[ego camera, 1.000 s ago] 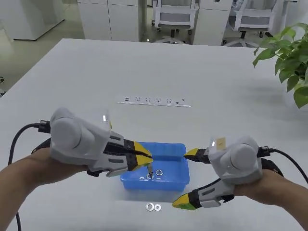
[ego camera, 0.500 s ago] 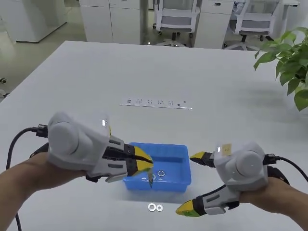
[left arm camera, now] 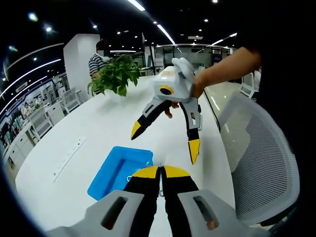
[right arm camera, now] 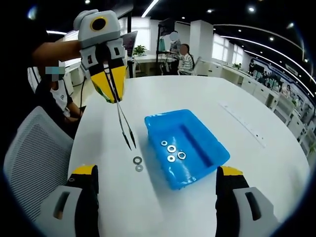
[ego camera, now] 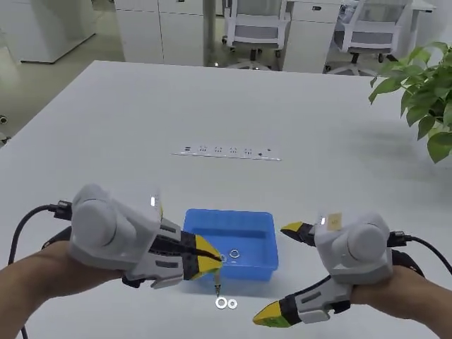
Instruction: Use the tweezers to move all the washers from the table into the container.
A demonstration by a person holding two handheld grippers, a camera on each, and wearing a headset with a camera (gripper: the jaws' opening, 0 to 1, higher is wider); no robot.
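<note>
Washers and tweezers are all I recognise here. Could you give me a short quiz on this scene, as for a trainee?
1. How many washers lie in the container?
2. Which gripper holds the tweezers? A: left; B: right; C: neither.
3. True or false: the table has no washers on it.
Key: 1: four. 2: A, the left gripper is shut on them. 3: false, two lie beside the container.

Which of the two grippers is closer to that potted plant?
Right. The right gripper is on the same side of the blue container as the plant. The left gripper, holding the tweezers, is on the container's opposite side.
</note>
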